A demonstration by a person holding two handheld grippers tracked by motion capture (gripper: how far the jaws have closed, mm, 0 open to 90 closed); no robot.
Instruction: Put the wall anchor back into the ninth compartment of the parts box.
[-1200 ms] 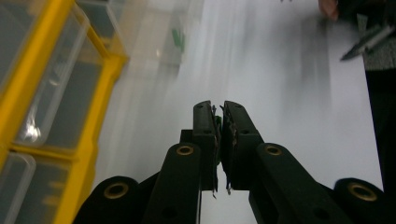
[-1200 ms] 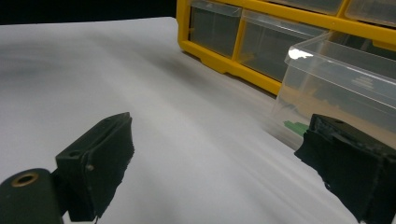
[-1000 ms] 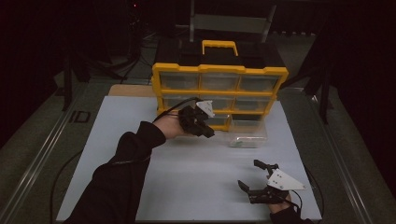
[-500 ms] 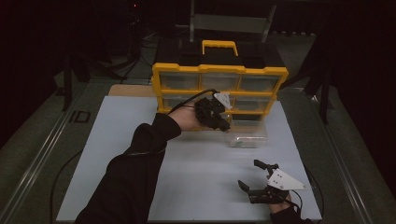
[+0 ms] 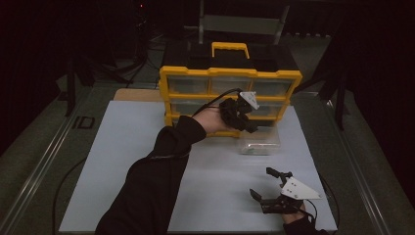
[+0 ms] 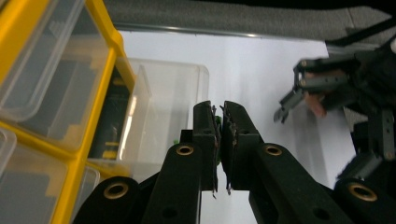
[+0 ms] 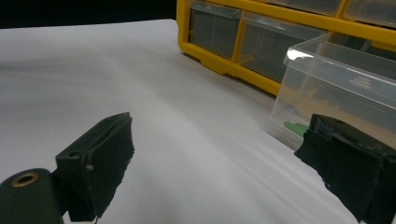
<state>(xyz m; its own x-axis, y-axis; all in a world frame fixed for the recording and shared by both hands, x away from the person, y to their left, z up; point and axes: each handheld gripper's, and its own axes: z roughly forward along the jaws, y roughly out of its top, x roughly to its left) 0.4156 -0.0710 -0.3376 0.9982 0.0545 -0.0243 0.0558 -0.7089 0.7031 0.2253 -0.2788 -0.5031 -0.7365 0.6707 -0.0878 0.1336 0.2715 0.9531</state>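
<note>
Left gripper view: left tool (image 6: 220, 135) nearly closed, empty; right tool (image 5: 268, 187) wide open beside clear plastic drawer (image 5: 259, 142).

Your left tool (image 6: 219, 140) has black jaws with brass-ringed holes; your sleeve (image 5: 147, 186) is black, its cable (image 5: 215, 98) too.

The high view is dim and a bit grainy. Only the white table top (image 5: 122, 161) and the yellow drawer box (image 5: 230, 98) stand out, and the room from 9 to 3 o'clock is almost black. The left gripper view is brighter, but its own jaws at 6 o'clock look soft and fuzzy. In the right gripper view the table looks smeared, and a small glare spot shines on the clear drawer (image 7: 336, 79) at 2 o'clock.
</note>
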